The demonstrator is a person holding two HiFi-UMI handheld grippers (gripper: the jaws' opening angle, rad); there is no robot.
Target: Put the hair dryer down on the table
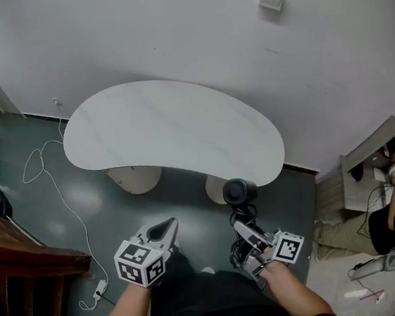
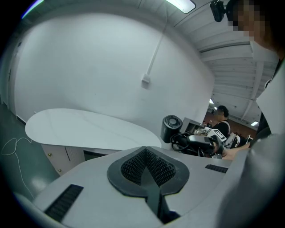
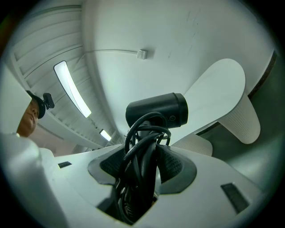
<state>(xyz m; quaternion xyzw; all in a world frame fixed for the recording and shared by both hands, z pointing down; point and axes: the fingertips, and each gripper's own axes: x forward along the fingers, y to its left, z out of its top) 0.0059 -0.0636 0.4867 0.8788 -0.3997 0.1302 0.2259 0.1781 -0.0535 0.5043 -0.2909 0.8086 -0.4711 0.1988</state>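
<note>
The right gripper [image 3: 141, 165] pinches the black hair dryer [image 3: 156, 112] by its cord-wrapped handle, at centre frame. The left gripper [image 2: 149, 171] has its fingers pressed together on nothing. In the head view the dryer hangs at lower centre, just below the white table's [image 1: 166, 132] near edge.

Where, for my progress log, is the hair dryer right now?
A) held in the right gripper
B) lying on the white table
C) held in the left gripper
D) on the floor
A: the right gripper has its jaws clamped on the hair dryer by its handle and wound cord, not yet on the table.
</note>
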